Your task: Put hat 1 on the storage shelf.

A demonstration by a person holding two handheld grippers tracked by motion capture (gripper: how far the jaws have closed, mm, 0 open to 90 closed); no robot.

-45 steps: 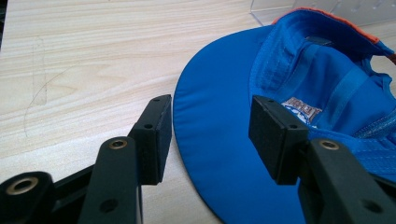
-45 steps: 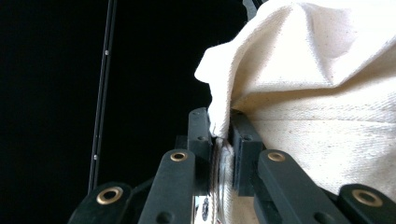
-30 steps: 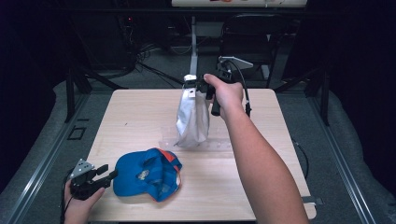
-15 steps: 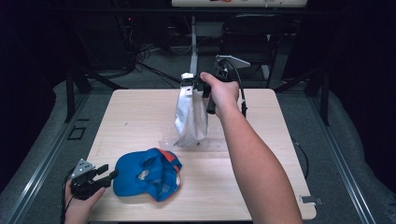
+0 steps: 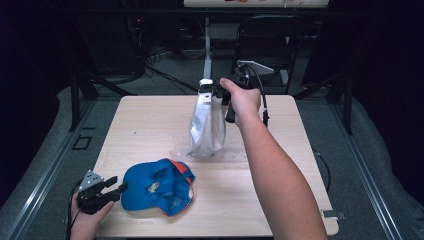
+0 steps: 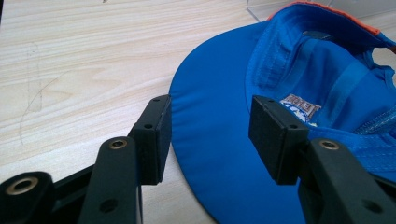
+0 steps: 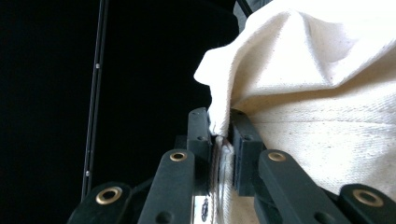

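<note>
Left gripper (image 6: 210, 140) parted, astride blue fabric cap's (image 5: 159, 186) brim; right gripper (image 7: 219, 140) pinching hanging cream cloth bag (image 5: 207, 127).

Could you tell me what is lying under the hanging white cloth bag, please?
Beneath the white cloth bag a clear plastic sheet lies on the light wooden table. The bag's bottom covers part of the sheet.

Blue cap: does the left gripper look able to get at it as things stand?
Probably yes: the left gripper is open, its jaws either side of the blue cap brim's edge, nothing between them.
</note>
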